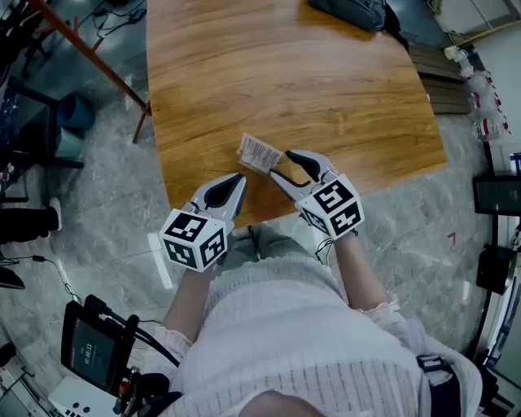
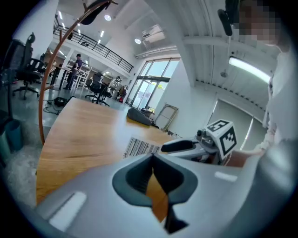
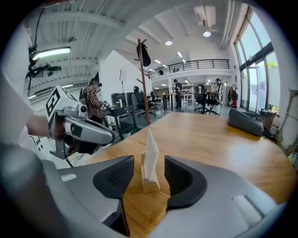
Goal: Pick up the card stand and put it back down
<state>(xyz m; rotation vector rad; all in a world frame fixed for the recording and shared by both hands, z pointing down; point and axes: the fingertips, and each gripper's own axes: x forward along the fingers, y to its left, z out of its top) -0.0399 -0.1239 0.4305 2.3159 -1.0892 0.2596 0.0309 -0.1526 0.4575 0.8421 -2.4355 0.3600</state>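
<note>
The card stand point(image 1: 259, 153), a small wooden block holding a white barcode card, sits upright near the front edge of the wooden table point(image 1: 285, 73). My right gripper point(image 1: 285, 163) reaches it from the right. In the right gripper view the stand point(image 3: 150, 167) is between the two pads with a gap on each side, so the jaws are open around it. My left gripper point(image 1: 238, 181) hovers at the table's front edge, just left of the stand, shut and empty. The left gripper view shows the card point(image 2: 139, 148) beyond its closed tips point(image 2: 152, 158).
A dark bag point(image 1: 350, 12) lies at the table's far edge. A reddish stand leg point(image 1: 98, 61) slants beside the table's left side. The person's lap is right below the front edge. Equipment and cables crowd the floor at lower left point(image 1: 98, 350).
</note>
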